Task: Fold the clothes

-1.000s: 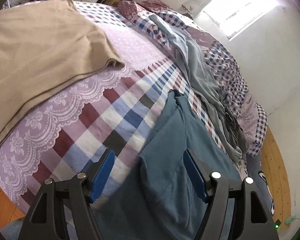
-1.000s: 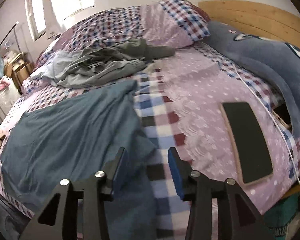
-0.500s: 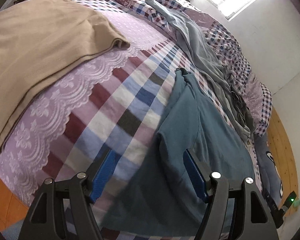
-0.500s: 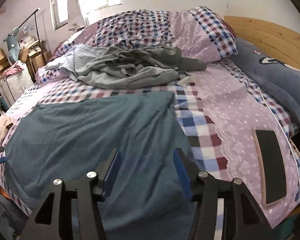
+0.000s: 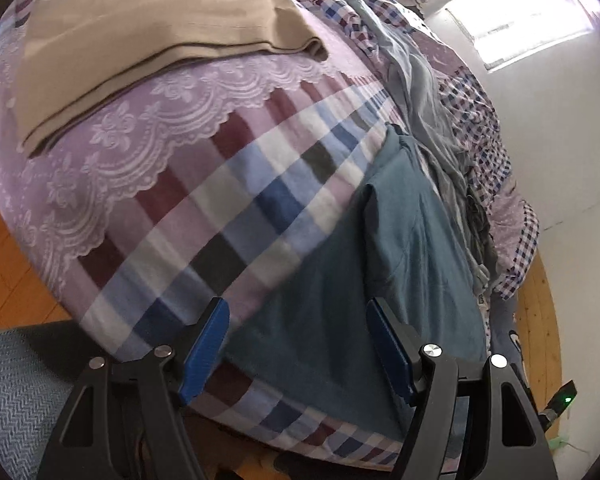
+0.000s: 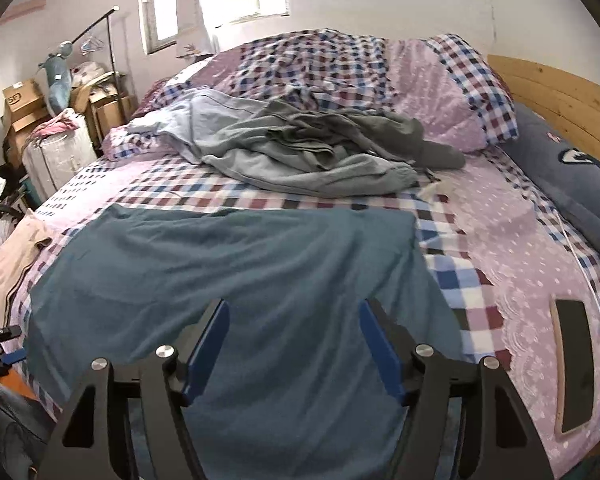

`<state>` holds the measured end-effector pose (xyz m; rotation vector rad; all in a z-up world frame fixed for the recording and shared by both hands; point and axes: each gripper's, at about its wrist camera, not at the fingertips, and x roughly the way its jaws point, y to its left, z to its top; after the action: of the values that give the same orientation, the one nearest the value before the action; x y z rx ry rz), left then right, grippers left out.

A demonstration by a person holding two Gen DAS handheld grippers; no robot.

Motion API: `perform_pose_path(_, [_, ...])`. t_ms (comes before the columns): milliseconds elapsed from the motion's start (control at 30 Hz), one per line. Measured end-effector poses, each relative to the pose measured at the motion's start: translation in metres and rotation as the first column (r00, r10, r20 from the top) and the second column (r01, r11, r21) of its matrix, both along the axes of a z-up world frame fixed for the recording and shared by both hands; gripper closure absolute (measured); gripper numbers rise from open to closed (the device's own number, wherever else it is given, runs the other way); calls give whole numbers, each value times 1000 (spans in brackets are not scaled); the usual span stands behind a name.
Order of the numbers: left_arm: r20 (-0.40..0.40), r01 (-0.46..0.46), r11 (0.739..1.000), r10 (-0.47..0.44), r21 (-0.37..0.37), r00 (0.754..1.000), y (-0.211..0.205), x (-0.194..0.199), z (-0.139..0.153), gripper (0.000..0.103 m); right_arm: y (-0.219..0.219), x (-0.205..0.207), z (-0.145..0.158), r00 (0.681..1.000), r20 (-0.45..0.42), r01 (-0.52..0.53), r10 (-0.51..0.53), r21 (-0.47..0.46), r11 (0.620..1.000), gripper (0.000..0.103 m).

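Left hand-held gripper (image 5: 298, 350) is hovering with its 2 blue-padded jaws standing wide apart, gripping nothing, above the near left edge of the teal garment (image 5: 400, 280). Right hand-held gripper (image 6: 292, 344) is likewise standing with jaws spread and empty, over the near middle of the same garment. The teal garment is lying spread nearly flat across the near part of the bed (image 6: 500, 248), its near hem hanging over the mattress edge; in the left wrist view 1 sleeve is showing folded over the body. Beyond it, a crumpled grey garment (image 6: 300, 156) is lying in a heap near the checked pillow (image 6: 440, 88). A folded beige garment (image 5: 140, 32) is resting at the left side of the bed, well apart from the teal one. A phone (image 6: 574, 364) is lying on the lace-edged strip at the right.
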<state>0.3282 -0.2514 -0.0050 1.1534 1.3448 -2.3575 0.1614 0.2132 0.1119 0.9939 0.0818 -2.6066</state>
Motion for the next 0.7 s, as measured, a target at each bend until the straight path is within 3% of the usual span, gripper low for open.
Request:
perform_pose_path(100, [31, -13, 1000, 13, 4, 999, -6, 3, -7, 28, -11, 0, 0, 1000, 3, -30, 30, -10, 999, 31])
perform_pose_path(433, [-23, 36, 987, -33, 158, 999, -6, 10, -23, 21, -56, 13, -3, 986, -13, -165, 165, 25, 986, 30])
perform_pose_path(600, [-63, 44, 951, -26, 307, 998, -11, 13, -33, 21, -79, 26, -7, 963, -9, -269, 270, 33, 962, 29])
perform_pose_path(700, [-80, 73, 932, -47, 356, 996, -7, 11, -36, 21, -96, 40, -9, 945, -21, -325, 326, 45, 945, 29])
